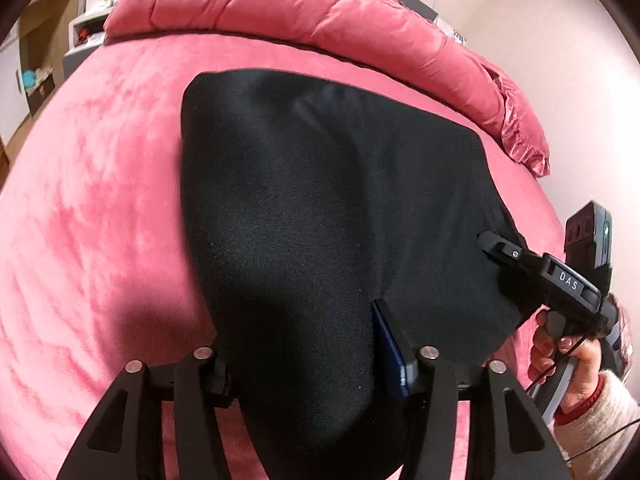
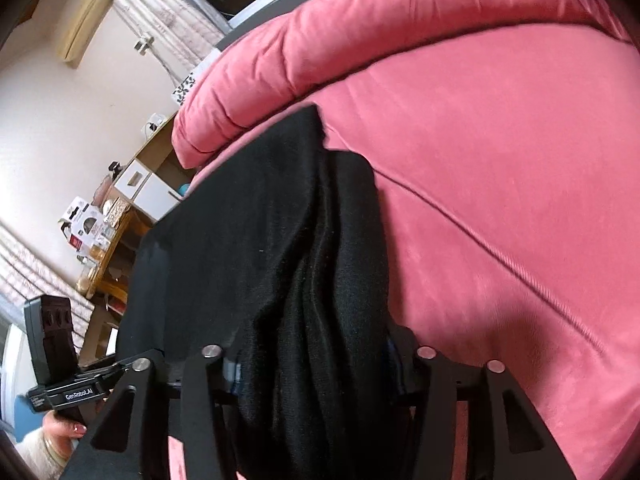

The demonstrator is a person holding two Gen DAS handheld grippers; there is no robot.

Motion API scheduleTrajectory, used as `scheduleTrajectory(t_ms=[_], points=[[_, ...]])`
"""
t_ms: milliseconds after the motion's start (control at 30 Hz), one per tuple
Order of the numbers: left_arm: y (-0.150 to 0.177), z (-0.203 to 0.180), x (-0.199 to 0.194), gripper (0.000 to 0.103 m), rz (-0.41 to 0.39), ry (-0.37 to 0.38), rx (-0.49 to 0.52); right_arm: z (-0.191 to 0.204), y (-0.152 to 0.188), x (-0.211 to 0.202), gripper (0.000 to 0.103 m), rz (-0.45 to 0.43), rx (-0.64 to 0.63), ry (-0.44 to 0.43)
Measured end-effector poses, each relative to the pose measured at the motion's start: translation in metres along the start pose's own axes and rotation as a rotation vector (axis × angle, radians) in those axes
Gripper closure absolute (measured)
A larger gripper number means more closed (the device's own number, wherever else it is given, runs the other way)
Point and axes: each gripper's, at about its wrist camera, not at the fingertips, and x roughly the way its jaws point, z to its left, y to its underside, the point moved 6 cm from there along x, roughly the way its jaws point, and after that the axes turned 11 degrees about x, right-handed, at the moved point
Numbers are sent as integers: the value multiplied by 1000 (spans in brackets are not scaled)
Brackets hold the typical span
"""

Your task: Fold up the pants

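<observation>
The black pants (image 1: 320, 220) hide the left gripper's (image 1: 308, 360) left finger and run off the lower edge.

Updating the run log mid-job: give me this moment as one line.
phase: mid-fold | left gripper: shut on black pants | right gripper: shut on black pants | surface: pink bed

Pink plush bed (image 1: 100, 208), sheet faintly creased, one long seam line across it in right wrist view. Black pants (image 1: 320, 208) lie on it mid-bed, near end lifted. Pink duvet (image 1: 280, 12) bunched along far edge, apart from pants.
</observation>
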Motion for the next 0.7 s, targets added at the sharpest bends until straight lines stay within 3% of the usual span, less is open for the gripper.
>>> scheduleTrajectory(t_ms=[167, 467, 700], points=[[9, 3, -1, 30, -35, -39, 12, -3, 5, -1, 44, -25, -20, 7], [33, -3, -16, 27, -37, -71, -5, -16, 17, -21, 35, -35, 16, 48], [48, -17, -29, 27, -47, -139, 44, -11, 30, -47, 33, -120, -93, 165]])
